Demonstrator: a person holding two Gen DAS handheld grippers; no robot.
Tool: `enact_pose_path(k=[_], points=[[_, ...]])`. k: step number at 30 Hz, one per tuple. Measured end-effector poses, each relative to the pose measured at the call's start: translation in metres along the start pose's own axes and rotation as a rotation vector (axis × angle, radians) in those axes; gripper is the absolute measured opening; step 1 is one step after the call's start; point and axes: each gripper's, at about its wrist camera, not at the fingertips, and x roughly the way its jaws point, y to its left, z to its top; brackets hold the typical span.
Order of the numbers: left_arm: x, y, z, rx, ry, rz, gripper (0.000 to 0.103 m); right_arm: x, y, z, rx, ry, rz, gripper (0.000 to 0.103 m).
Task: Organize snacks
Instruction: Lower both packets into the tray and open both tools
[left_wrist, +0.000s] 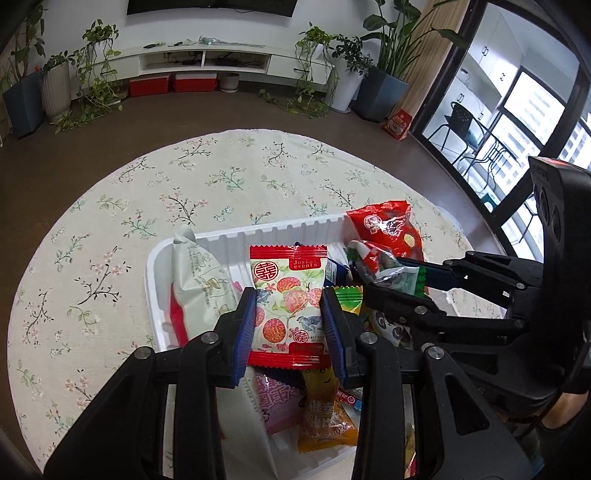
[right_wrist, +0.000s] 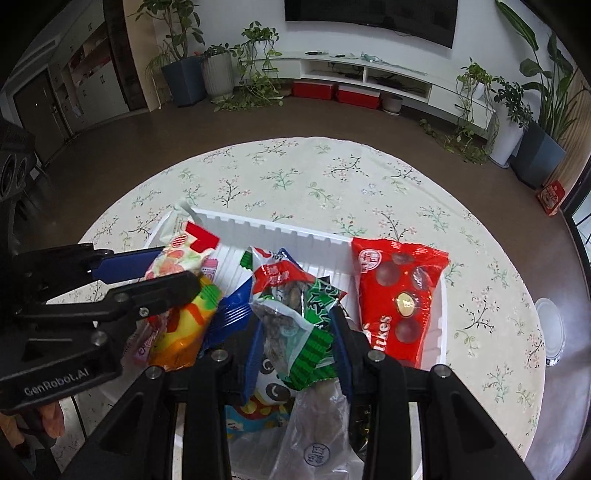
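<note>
Your left gripper (left_wrist: 290, 314) has its blue pads pressed against both sides of a lychee-print snack packet (left_wrist: 288, 295) with red serrated ends; the jaws are partly closed, only as wide as the packet. The packet hangs upright over the white tray (left_wrist: 258, 230), above a pink packet (left_wrist: 275, 406) and an orange packet (left_wrist: 325, 417) lying in the tray's near part.

Your right gripper (right_wrist: 295, 332) grips a green-edged clear packet (right_wrist: 295, 317) of brown nuts, its jaws also partly closed with the pads squeezing the wrapper on both sides. This packet is over the tray's middle, above a panda-face packet (right_wrist: 271, 387) and a clear plastic bag (right_wrist: 317, 435).

In the tray's far right corner a red chocolate-ball bag (right_wrist: 399, 295) leans on the ribbed wall and overhangs the rim. At the left end a pale green packet (left_wrist: 199, 280) rests against the wall with something red beneath it.

The tray sits on a round table under a floral cloth (left_wrist: 110, 240). A small clear lid (right_wrist: 552, 328) lies at the table's right edge. Beyond, potted plants (left_wrist: 384, 74), a low white TV cabinet (left_wrist: 207, 61) and two red boxes (left_wrist: 173, 83) line the far wall.
</note>
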Motion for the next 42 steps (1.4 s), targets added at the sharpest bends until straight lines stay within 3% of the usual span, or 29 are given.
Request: enact_pose_path(k=[13, 31, 32, 33, 35, 42], points=[[0.021, -0.005, -0.002, -0.004, 0.021, 0.019, 0.033, 0.006, 0.003, 0.0, -0.015, 0.012, 0.013, 0.041], [0.0, 0.001, -0.013, -0.014, -0.001, 0.0, 0.033, 0.007, 0.009, -0.005, -0.054, 0.021, -0.002, 0.044], [-0.003, 0.001, -0.013, -0.016, -0.009, -0.003, 0.034, 0.006, 0.009, -0.006, -0.053, 0.02, -0.003, 0.045], [-0.005, 0.001, -0.014, -0.017, -0.015, -0.004, 0.045, 0.005, 0.008, -0.006, -0.052, 0.018, -0.005, 0.047], [-0.01, 0.001, -0.015, -0.018, -0.032, -0.003, 0.053, 0.002, 0.007, -0.008, -0.047, 0.014, -0.009, 0.052], [-0.028, 0.0, -0.023, -0.011, -0.061, -0.002, 0.053, -0.01, 0.002, -0.013, -0.031, 0.005, -0.02, 0.056]])
